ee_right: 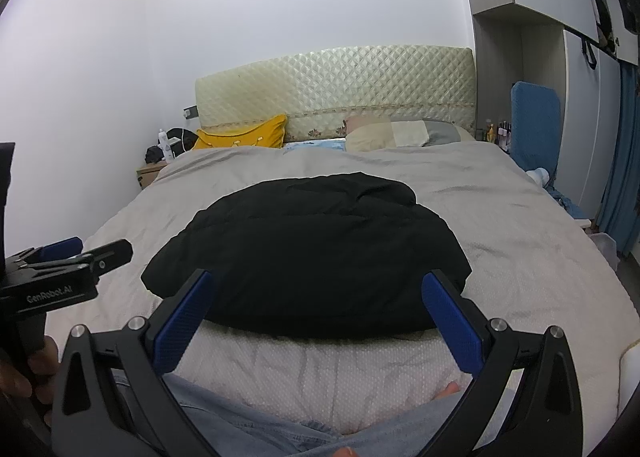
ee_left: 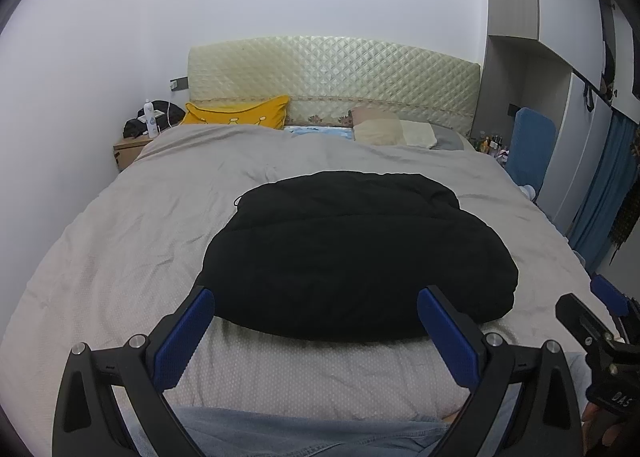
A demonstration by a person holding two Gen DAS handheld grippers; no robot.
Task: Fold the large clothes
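Observation:
A black padded garment (ee_left: 352,257) lies folded into a thick bundle on the grey bedspread (ee_left: 120,241), near the bed's foot. It also shows in the right wrist view (ee_right: 308,257). My left gripper (ee_left: 316,297) is open and empty, held just short of the bundle's near edge. My right gripper (ee_right: 316,281) is open and empty too, in front of the same edge. The right gripper shows at the right edge of the left wrist view (ee_left: 600,321), and the left gripper shows at the left edge of the right wrist view (ee_right: 80,257).
A quilted headboard (ee_left: 332,77) and a yellow pillow (ee_left: 240,111) stand at the bed's far end. A nightstand (ee_left: 132,149) with a bottle is at the far left. A blue padded panel (ee_left: 530,141) and wardrobe are at the right. My jeans-clad legs (ee_right: 248,421) are below.

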